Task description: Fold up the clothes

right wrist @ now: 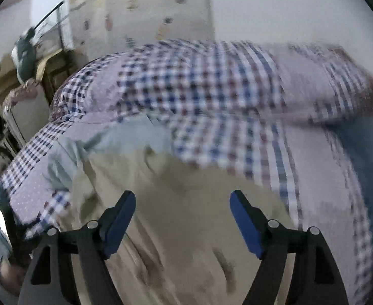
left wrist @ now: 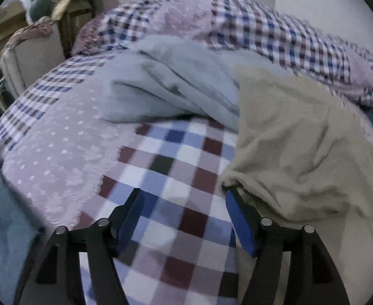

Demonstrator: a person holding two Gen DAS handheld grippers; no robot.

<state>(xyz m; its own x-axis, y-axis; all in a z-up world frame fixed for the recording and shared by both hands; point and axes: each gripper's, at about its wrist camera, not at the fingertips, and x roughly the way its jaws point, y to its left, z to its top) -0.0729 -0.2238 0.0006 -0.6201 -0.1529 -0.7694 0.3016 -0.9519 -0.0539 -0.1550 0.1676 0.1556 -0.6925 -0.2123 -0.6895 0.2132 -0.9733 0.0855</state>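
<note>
On checked bedspread [left wrist: 176, 162] | left claw [left wrist: 183, 203] apart beside beige garment [left wrist: 293, 147] edge | right claw [right wrist: 182, 203] apart

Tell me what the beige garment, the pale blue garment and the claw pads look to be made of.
Beige garment: soft matte woven cloth, likely cotton; it crumples into fine creases. Pale blue garment: thinner, smoother fabric with long, soft folds. Left claw pads: blue, ribbed, probably rubber or plastic, on black arms.
</note>
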